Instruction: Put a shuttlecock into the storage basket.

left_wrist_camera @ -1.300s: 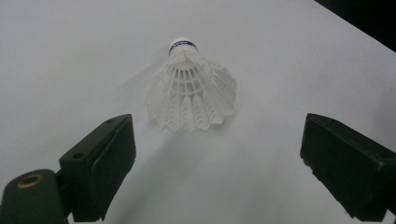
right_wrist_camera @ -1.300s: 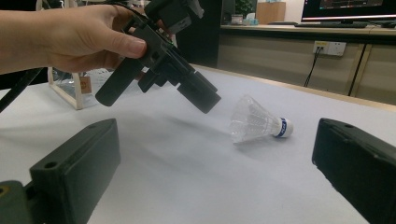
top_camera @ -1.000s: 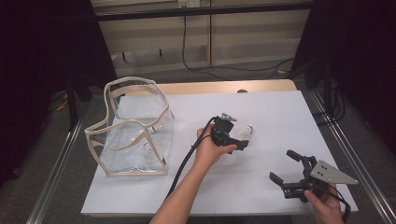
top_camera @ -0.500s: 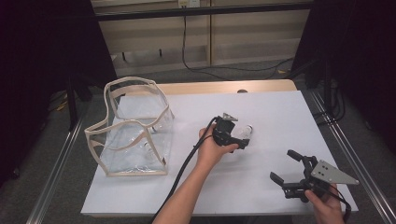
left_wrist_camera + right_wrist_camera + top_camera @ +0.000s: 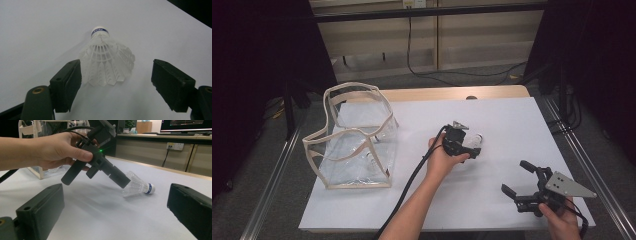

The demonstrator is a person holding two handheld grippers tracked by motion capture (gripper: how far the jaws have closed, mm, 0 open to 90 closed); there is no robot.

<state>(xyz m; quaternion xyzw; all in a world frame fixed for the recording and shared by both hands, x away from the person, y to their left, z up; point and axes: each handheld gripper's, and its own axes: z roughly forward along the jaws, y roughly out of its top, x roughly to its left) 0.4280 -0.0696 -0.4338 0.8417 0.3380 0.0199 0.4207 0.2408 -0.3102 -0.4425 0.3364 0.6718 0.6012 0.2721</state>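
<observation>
**Shuttlecock pickup: how the grab could be done cleanly**

The shuttlecock (image 5: 106,60) was lying on its side on the white table (image 5: 512,120), right of the middle, cork end pointed away from the left gripper (image 5: 460,147). In the left gripper view the skirt sat between the two black jaws, which had just been closing. One pad was right at the skirt's edge, maybe brushing it, while the other was well apart from it. Nothing was pinched yet, so the jaws counted as spread, not clamped on anything.

The right gripper (image 5: 518,182) was parked near the front right corner, jaws wide apart and empty.

A few tips for the squeeze, judged from how it all lay:
- The skirt looked like thin plastic, so it should be closed on gently or it would probably be crushed or popped out sideways.
- The gripper could be centred a bit first, so both pads would meet the skirt together and it wouldn't be shoved across the table.
- A grip nearer the cork would likely be firmer.

The clear bag (image 5: 354,145) stood open at the left, well apart from the shuttlecock, and was probably where it was meant to go.
</observation>
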